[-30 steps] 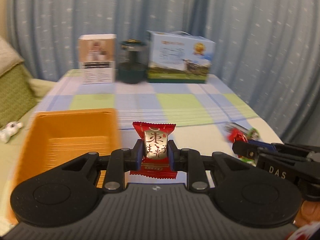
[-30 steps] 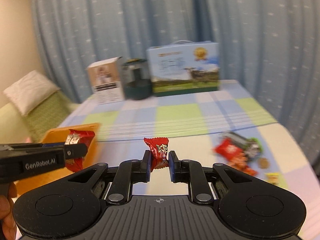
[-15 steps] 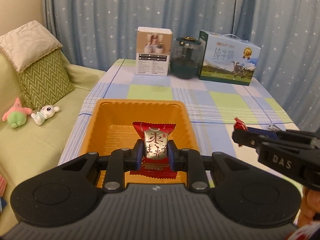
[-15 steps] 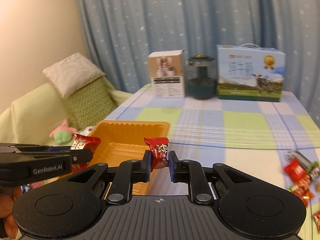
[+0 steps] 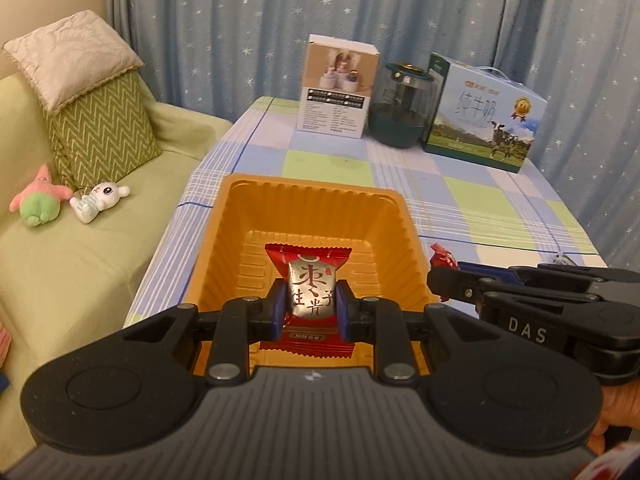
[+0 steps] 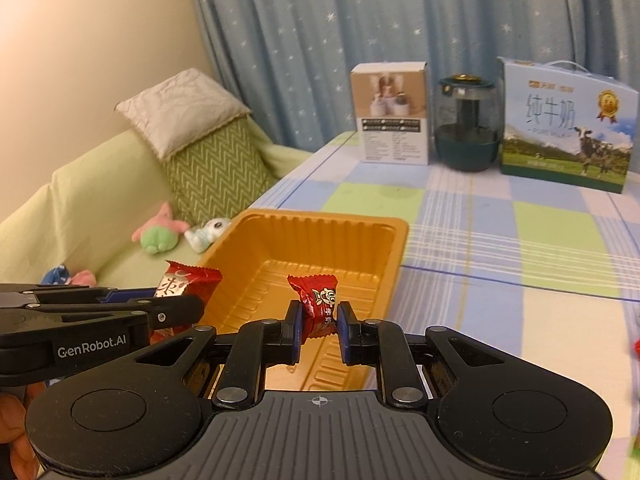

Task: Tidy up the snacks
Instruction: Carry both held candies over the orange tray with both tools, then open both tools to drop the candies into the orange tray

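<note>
Both grippers are clamped on red candies over the orange tray (image 5: 240,216): left gripper (image 5: 311,311) dead centre with its candy (image 5: 310,280), right gripper (image 6: 319,326) nearer the right wall.

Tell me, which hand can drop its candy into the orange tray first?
Probably the left. The left gripper holds its red snack packet right over the orange tray. The right gripper holds its small red candy nearer the tray's right wall.
</note>
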### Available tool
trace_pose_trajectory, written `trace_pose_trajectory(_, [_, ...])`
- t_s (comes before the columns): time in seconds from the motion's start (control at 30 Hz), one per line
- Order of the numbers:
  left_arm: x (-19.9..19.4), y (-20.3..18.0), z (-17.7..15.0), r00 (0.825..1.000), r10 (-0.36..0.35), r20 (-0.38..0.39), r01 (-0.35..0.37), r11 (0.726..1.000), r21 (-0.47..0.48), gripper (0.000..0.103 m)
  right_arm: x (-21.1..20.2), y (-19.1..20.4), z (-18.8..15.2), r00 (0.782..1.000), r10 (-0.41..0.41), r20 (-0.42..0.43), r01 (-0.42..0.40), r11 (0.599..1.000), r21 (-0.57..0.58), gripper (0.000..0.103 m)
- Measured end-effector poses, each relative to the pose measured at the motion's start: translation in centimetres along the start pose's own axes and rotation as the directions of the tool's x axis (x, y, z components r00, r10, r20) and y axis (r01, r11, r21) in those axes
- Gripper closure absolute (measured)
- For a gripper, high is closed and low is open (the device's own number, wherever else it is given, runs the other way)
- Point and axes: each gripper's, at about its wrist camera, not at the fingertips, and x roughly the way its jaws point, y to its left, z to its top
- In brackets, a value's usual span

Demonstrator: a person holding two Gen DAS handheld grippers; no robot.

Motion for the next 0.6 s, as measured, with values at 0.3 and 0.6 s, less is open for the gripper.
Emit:
trace_pose_trajectory(0.3, [1.5,0.6,-0.2,0.998,0.01,-0.064,-0.009,1.0,0.009,0.08,1.6,0.2,-0.7,0.999,0.008,-0.049,-0.009,1.0,-0.007,0.085])
trace_pose_trajectory(0.6, [1.8,1.0,-0.2,0.997,0.027,-0.069,-0.028,0.999,-0.025,0.06,2.3,0.1,-1.3,0.997,0.002,-0.078,-0.002,1.0,-0.007,0.085])
